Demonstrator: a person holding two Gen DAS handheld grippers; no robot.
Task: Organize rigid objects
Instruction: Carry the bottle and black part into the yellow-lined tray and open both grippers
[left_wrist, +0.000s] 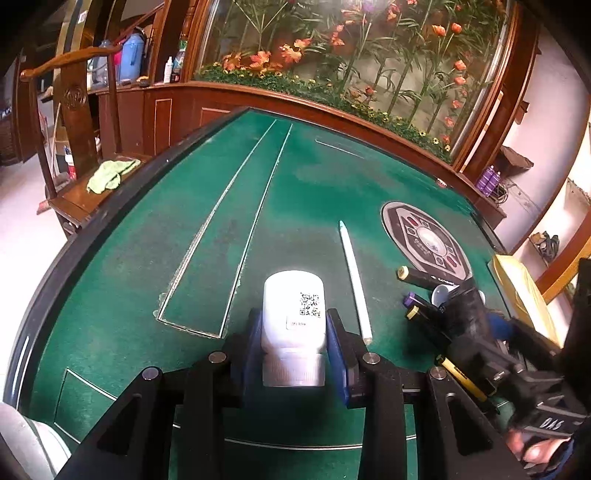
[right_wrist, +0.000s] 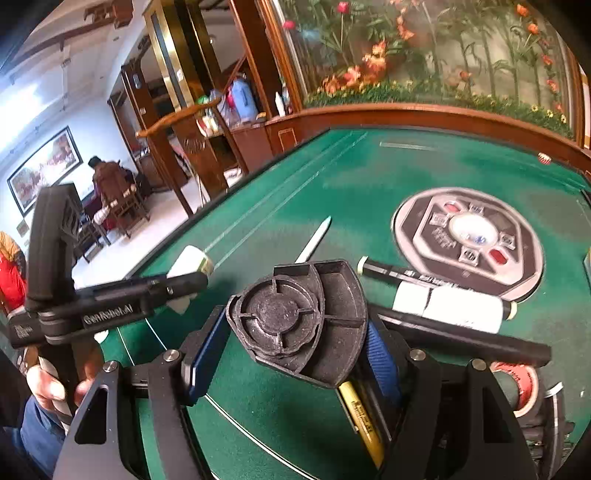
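My left gripper (left_wrist: 293, 341) is shut on a white plastic bottle (left_wrist: 293, 317) with a QR label, held just above the green felt table (left_wrist: 184, 236). In the right wrist view that bottle (right_wrist: 190, 264) shows at the left, in the left gripper's jaws. My right gripper (right_wrist: 295, 332) is shut on a black plastic holder (right_wrist: 291, 321), seen from its ribbed underside, with a yellow pen (right_wrist: 362, 421) below it. In the left wrist view the holder (left_wrist: 463, 306) sits at the right, with dark markers (left_wrist: 421, 306) sticking out beside it. A white pen (left_wrist: 354, 280) lies on the felt between the two grippers.
A round grey control panel (right_wrist: 469, 236) is set in the table centre. A black marker (right_wrist: 399, 273) and a white cylinder (right_wrist: 447, 302) lie near it. A roll of red tape (right_wrist: 521, 384) sits at the right. A wooden chair with a green cloth (left_wrist: 110, 175) stands at the left edge.
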